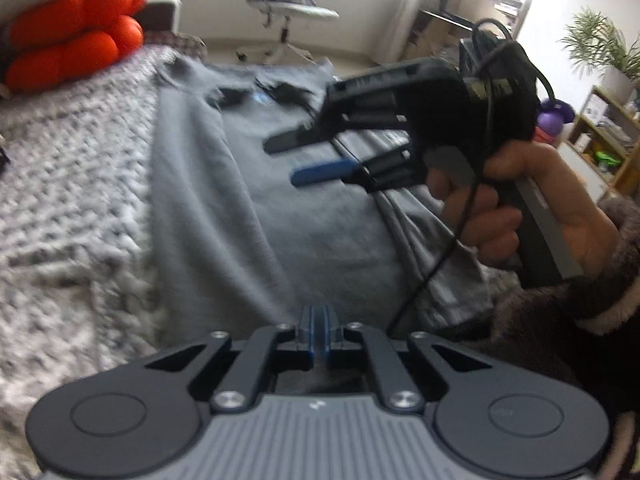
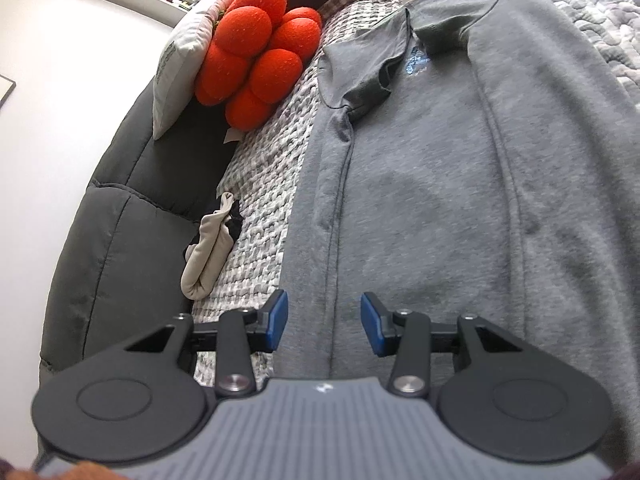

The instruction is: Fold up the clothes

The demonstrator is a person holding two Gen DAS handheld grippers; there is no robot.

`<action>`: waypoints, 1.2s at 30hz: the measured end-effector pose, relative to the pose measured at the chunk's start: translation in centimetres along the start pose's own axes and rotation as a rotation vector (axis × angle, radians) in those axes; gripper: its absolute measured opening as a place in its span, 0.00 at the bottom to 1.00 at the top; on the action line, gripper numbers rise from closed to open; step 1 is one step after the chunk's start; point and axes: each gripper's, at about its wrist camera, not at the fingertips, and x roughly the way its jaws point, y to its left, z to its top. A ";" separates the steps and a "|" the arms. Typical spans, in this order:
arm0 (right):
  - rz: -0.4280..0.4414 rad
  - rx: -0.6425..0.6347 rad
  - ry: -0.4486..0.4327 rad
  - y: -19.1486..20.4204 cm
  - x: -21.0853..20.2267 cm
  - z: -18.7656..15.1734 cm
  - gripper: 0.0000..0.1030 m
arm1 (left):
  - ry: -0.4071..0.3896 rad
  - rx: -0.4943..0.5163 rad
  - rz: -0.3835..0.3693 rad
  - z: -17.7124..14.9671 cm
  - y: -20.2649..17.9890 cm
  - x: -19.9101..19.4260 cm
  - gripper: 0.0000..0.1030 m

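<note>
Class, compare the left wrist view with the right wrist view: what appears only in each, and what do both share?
Only the left wrist view shows the office chair, the potted plant, the right gripper from outside with jaws apart, and the left gripper, jaws closed. Only the right wrist view shows the beige socks and white pillow. Both share the grey sweatshirt on the knitted blanket and the orange cushion.

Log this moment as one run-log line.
left gripper shut, empty | right gripper open above grey garment | garment flat on blanket
</note>
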 end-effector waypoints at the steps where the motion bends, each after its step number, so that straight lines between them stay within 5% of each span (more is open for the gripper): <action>1: -0.002 -0.001 0.000 0.0 0.0 0.1 0.44 | -0.002 -0.004 -0.019 -0.1 0.1 -0.1 0.05; 7: -0.013 0.023 -0.014 -0.4 0.4 0.9 0.44 | -0.115 -0.010 0.013 0.4 1.2 -1.3 0.16; 16: -0.019 0.061 -0.109 -0.7 3.0 4.5 0.44 | -0.263 -0.076 0.093 2.0 4.1 1.8 0.17; 33: -0.023 0.101 -0.200 -3.2 8.1 10.8 0.44 | -0.298 -0.159 0.053 4.5 7.6 6.2 0.17; 36: -0.033 0.056 -0.196 -2.7 8.7 10.7 0.35 | -0.306 -0.161 0.044 4.8 7.6 6.7 0.17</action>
